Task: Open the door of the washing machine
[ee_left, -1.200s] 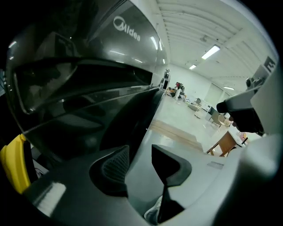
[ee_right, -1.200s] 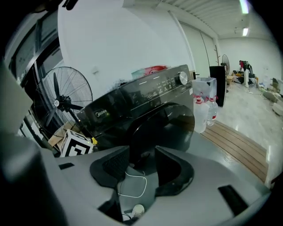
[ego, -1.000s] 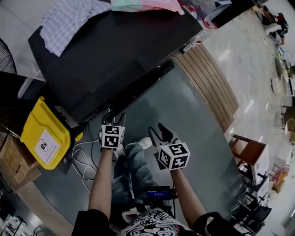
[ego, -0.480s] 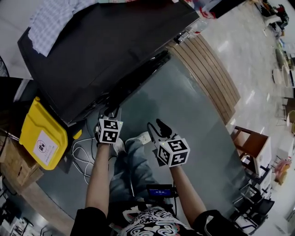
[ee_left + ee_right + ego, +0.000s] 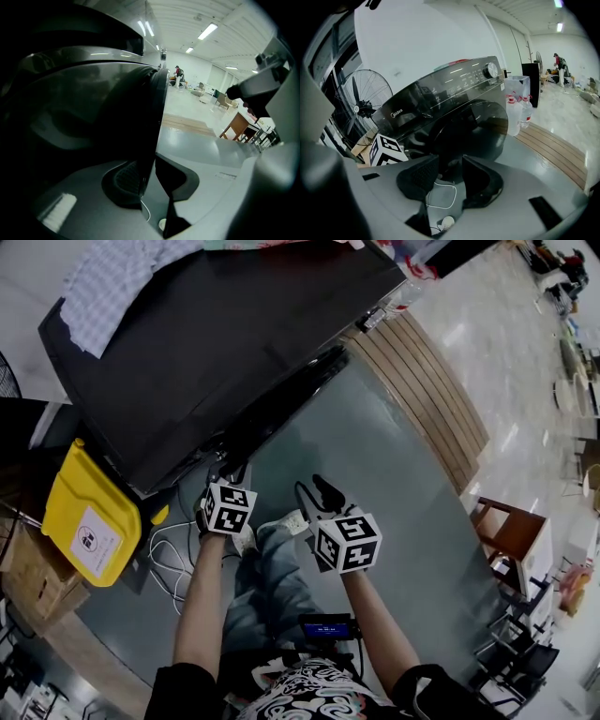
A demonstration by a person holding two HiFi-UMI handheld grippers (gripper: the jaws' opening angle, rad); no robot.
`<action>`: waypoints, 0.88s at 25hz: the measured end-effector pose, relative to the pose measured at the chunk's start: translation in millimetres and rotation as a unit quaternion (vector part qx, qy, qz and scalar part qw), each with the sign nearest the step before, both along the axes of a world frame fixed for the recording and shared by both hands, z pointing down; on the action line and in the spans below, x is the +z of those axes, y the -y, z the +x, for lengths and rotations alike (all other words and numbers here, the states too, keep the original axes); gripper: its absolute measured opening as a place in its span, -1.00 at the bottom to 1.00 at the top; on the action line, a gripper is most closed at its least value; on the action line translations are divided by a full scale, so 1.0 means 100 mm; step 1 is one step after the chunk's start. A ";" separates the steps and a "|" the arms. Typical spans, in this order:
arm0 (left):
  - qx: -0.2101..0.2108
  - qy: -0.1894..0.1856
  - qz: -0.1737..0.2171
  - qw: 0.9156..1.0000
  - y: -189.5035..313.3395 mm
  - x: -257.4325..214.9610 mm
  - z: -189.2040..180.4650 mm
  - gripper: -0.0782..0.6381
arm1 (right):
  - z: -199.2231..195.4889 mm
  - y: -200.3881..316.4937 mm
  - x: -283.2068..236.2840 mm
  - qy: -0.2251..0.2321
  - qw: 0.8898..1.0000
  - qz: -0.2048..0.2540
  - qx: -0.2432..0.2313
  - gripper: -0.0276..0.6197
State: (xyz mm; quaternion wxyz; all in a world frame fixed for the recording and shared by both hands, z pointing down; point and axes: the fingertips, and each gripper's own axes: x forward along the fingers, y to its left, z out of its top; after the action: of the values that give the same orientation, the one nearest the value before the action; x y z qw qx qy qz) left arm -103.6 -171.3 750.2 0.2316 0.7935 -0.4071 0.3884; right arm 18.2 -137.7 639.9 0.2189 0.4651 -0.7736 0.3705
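At the far left of the head view a yellow bin [image 5: 89, 521] leans beside the washing machine [image 5: 216, 334], a dark front-loader standing on the grey floor with laundry lying on its top.

The left hand-held gripper [image 5: 149, 173] is low at the machine's front. Its jaws are drawn close together with the free rim of the door [image 5: 112, 108] between them, so it appears to have hold of that rim. The door stands partly out from the machine's front, edge-on in the left gripper view.

The step in hand looks like the pull itself: the door is ajar but not wide open. My guess is that the next move calls for drawing the rim outward along its hinge arc, keeping the grip square on the rim so it does not slip off.

The door is round, so it has no real long axis. The held rim runs roughly upright, and the glass bulges back toward the drum.

Further right, the right hand-held gripper [image 5: 450, 176] hangs back from the machine with its jaws moderately apart and nothing between them — only a white cable [image 5: 440, 197] on the floor shows through the gap.
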 end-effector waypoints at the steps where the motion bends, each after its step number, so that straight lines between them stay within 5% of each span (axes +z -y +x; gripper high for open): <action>1: 0.012 -0.003 -0.006 1.000 -0.05 0.00 0.05 -0.56 | -0.03 0.04 0.00 -0.001 1.000 0.000 -0.001 -0.44; 8: 0.073 -0.067 -0.067 0.993 -0.58 -0.03 0.68 -0.51 | -0.04 0.23 0.05 -0.052 0.998 -0.001 0.024 -0.41; 15: 0.058 -0.211 -0.113 0.969 -0.88 -0.33 1.04 -0.35 | 0.20 0.24 0.24 -0.131 0.991 -0.010 0.041 -0.32; 22: 0.015 -0.207 -0.093 0.974 -0.71 -0.39 0.74 -0.38 | 0.67 0.04 0.30 -0.160 0.985 -0.017 0.065 -0.38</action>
State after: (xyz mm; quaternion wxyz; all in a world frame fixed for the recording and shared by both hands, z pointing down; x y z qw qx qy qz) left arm -29.7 -100.5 711.2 0.3783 0.8377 -0.3003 0.2550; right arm 85.5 -142.2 669.5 0.3229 0.5639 -0.6904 0.3180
